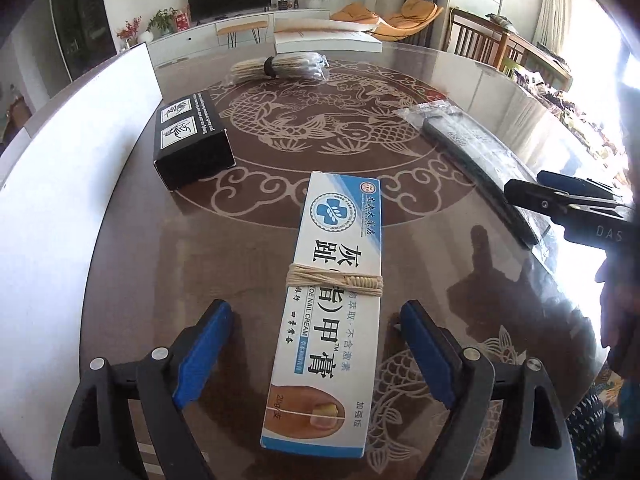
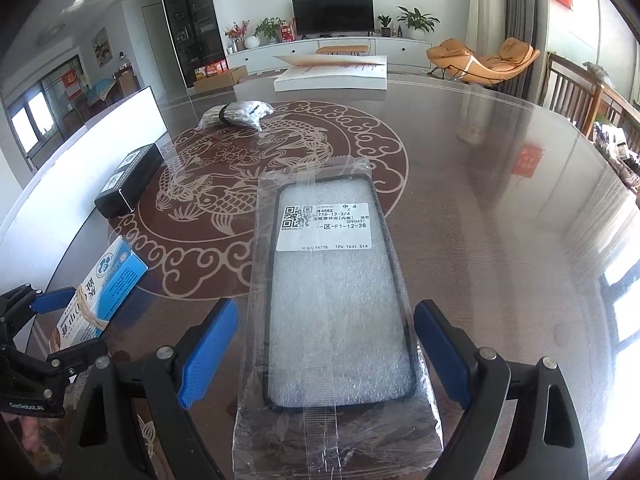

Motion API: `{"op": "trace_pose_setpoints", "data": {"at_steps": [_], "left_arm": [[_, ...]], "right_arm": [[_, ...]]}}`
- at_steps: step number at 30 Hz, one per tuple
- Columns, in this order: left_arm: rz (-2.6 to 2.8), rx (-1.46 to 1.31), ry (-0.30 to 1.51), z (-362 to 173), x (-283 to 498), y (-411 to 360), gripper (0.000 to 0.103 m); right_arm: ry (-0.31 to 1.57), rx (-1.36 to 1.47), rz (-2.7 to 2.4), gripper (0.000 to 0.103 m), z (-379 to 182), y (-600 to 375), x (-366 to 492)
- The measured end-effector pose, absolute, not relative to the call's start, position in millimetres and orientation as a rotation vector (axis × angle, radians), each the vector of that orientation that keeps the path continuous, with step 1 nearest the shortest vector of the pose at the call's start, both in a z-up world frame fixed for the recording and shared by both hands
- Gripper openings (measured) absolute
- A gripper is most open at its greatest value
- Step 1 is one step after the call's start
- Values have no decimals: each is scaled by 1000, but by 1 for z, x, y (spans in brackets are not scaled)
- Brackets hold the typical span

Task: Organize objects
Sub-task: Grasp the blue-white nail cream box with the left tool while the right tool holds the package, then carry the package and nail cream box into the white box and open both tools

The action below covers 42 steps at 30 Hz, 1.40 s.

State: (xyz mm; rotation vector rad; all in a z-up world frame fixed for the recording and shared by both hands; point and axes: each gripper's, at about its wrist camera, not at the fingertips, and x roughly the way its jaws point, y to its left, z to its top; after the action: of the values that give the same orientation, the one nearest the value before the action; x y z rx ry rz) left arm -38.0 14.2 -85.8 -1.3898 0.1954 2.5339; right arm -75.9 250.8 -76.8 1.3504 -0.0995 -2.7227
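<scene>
A long white and blue toe nail cream box [image 1: 332,300], bound round its middle with pale string, lies on the glass-topped table [image 1: 440,260]. My left gripper [image 1: 316,312] is open and straddles the box's near half; both blue pads stand clear of its sides. A black phone case in a clear plastic bag [image 2: 336,300], with a white barcode label, lies flat between the fingers of my open right gripper [image 2: 327,312], untouched by its pads. In the right wrist view, the cream box [image 2: 102,292] and the left gripper [image 2: 60,328] sit at the left edge.
A black carton [image 1: 192,140] with two white pictures lies left of the carp motif. A wrapped bundle of sticks [image 1: 280,66] lies farther back, with a flat white box [image 1: 328,38] at the far rim. A white board [image 1: 60,200] runs along the table's left side.
</scene>
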Motion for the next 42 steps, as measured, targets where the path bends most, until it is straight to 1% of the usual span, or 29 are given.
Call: {"op": "trace_pose_setpoints", "data": {"at_steps": [1, 2, 3, 5, 10, 11, 12, 13, 18, 20, 23, 27, 30, 33, 36, 37, 38, 39, 40, 41, 42], "left_arm": [[2556, -1360, 193, -85, -37, 11, 68], [2568, -1346, 186, -83, -37, 7, 53], [2579, -1339, 178, -81, -39, 5, 43], [2580, -1350, 124, -80, -45, -1, 43], [2597, -1348, 21, -77, -42, -14, 43], [2601, -1344, 18, -77, -40, -16, 43], [2604, -1341, 15, -78, -38, -17, 43], [2606, -1334, 12, -78, -36, -18, 43], [2618, -1271, -58, -63, -25, -25, 43], [2629, -1212, -102, -43, -18, -30, 43], [2662, -1105, -158, -2, -10, -48, 43], [2760, -1006, -221, 51, -6, -104, 43], [2858, -1017, -256, 70, -7, -163, 43], [2953, -1142, -212, 65, -12, -220, 43], [3032, -1342, -197, 40, -17, -273, 44], [3038, -1417, -202, 30, -17, -287, 45], [3046, -1487, -211, 20, -17, -300, 53], [3057, -1541, -223, 10, -13, -310, 61], [3071, -1569, -238, 5, -10, -317, 75], [3092, -1574, -258, 1, -6, -321, 78], [3109, -1561, -284, -1, -1, -322, 78]], "right_arm": [[-93, 1376, -2687, 90, -72, 251, -80], [-66, 1395, -2662, 90, -66, 251, -85], [-20, 1426, -2639, 91, -60, 248, -94], [67, 1547, -2552, 100, -61, 243, -118], [216, 1745, -2433, 100, -80, 231, -155], [227, 1775, -2411, 98, -83, 230, -157], [213, 1794, -2398, 83, -85, 231, -157], [162, 1795, -2394, 77, -85, 234, -155], [59, 1756, -2408, 76, -75, 245, -136], [-7, 1691, -2430, 76, -56, 247, -125], [-67, 1536, -2466, 76, -8, 230, -116], [-83, 1277, -2422, 76, 65, 154, -122], [-119, 1135, -2289, 76, 102, 69, -130], [-117, 1060, -2150, 76, 116, -25, -138], [-51, 1040, -2090, 76, 107, -104, -139], [-27, 1049, -2074, 76, 98, -124, -137], [-10, 1071, -2058, 78, 87, -143, -139], [-1, 1104, -2037, 84, 73, -158, -141], [5, 1139, -2021, 86, 61, -170, -142], [10, 1170, -2012, 87, 51, -176, -143], [2, 1184, -2006, 87, 43, -176, -143]]}}
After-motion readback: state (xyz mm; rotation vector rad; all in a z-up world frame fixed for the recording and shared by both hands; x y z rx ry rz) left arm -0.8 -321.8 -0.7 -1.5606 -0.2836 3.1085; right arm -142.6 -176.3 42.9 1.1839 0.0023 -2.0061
